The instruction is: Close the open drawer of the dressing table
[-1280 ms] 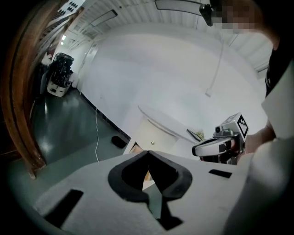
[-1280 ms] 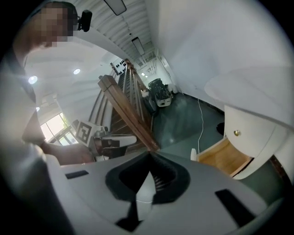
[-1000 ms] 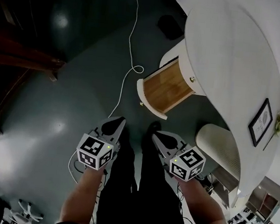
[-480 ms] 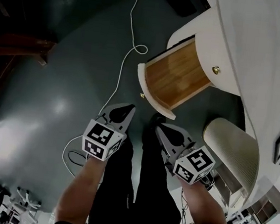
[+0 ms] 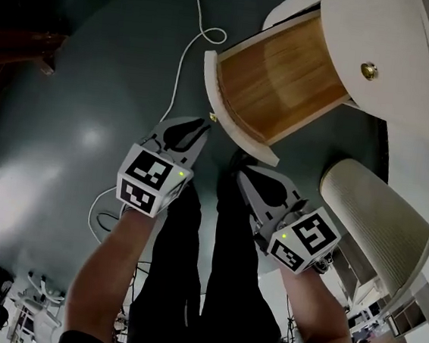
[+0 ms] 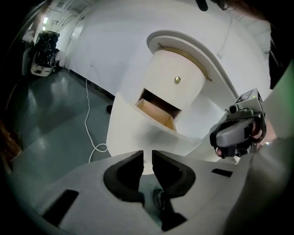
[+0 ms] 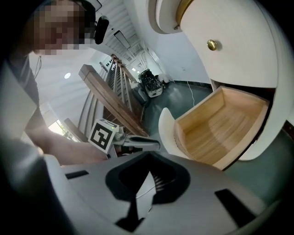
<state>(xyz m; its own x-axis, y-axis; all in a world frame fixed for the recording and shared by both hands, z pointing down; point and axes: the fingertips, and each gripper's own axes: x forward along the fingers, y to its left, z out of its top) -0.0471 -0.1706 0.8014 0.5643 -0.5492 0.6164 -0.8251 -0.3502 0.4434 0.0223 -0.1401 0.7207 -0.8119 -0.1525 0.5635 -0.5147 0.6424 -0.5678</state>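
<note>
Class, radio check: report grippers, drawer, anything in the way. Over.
Both empty: left gripper barely open, right gripper shut. Open drawer just ahead of left jaws. Its visible inside bare; cable on floor alongside.

- The drawer (image 5: pixel 281 79) was honey-brown wood inside, with a paler band across the grain, and had a white front
- The dressing table (image 5: pixel 352 21) round the drawer was plain white, with a brass-gold knob (image 5: pixel 369 70)
- Left of the drawer, the floor (image 5: pixel 80 77) was dark grey-green, glossy, with pale patches of sheen
- A white cable (image 5: pixel 181 64) crossed that floor
- Below the drawer, the left gripper (image 5: pixel 202 125) and the right gripper (image 5: pixel 242 179) were light grey; each cube (image 5: pixel 151 179) carried black-and-white square markers
- Right of the drawer, a stool (image 5: pixel 370 214) was cream and finely ribbed
- The trousers (image 5: pixel 203 280) were black
</note>
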